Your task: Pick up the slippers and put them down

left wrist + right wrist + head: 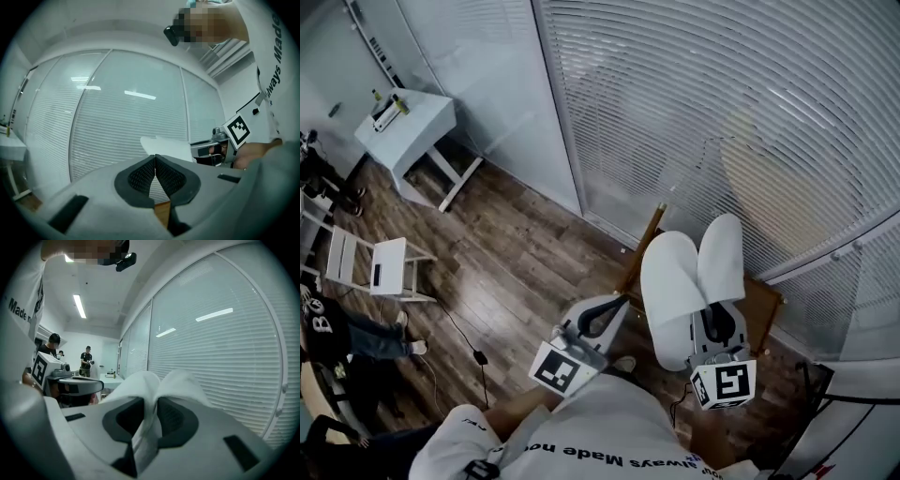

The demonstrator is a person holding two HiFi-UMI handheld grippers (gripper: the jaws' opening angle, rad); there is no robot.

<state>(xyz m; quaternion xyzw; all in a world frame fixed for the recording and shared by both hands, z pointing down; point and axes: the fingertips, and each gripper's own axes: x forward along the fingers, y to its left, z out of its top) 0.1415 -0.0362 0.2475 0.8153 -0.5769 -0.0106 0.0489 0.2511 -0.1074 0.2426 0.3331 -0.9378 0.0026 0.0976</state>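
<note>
Two white slippers [684, 286] hang side by side, soles together, above a small wooden stool [766, 302]. My right gripper [712, 321] is shut on both of them at the heel end; in the right gripper view the white slippers [157, 383] are pinched between the dark pads [176, 416] and rise out ahead of the jaws. My left gripper [614, 305] sits just left of the slippers, apart from them. Its pads [140, 176] meet with nothing between them. In the left gripper view the slippers [168, 149] show beyond the jaws.
A glass wall with closed blinds [722, 112] stands right behind the stool. On the wood floor to the left are a white table [403, 127], a white chair [380, 267], a cable [473, 352] and a seated person [347, 328].
</note>
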